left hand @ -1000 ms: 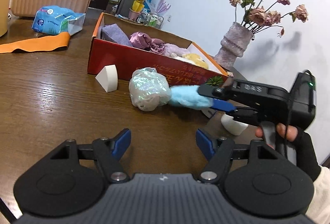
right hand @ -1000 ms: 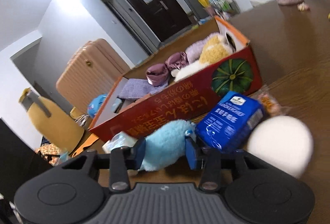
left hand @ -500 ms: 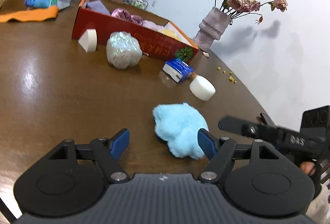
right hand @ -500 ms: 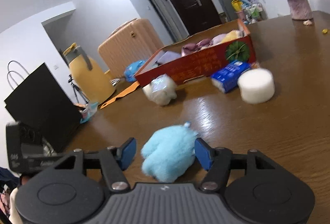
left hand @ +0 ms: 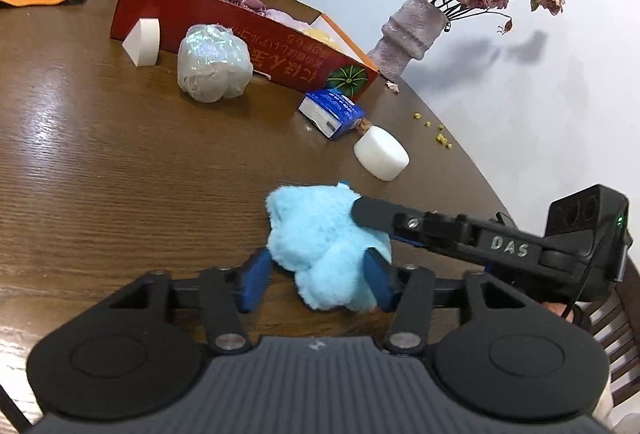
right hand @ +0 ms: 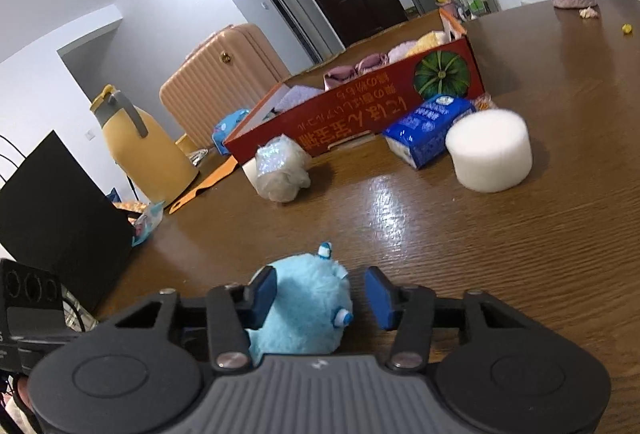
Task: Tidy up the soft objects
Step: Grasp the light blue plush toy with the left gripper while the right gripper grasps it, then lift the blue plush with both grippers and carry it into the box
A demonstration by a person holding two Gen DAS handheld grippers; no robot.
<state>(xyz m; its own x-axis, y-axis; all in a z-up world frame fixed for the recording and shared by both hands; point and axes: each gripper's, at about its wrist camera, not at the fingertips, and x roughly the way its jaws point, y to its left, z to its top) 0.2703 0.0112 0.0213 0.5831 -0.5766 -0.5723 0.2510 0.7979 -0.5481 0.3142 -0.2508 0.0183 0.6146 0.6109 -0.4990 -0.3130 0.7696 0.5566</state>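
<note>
"DAS" is lettered on the right claw point(left hand: 382, 234)

A wide stretch of bare table point(left hand: 100, 174) is left open ahead. The way to the red box point(left hand: 224, 22) is blocked by the bath pouf point(left hand: 214, 68), tissue pack point(left hand: 334, 112) and round sponge point(left hand: 382, 158).

Bright ceiling glare, fisheye-warped edges.

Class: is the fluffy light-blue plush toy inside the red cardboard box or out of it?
Out: the fluffy light-blue plush toy lies on the wooden table, apart from the red cardboard box.
</note>
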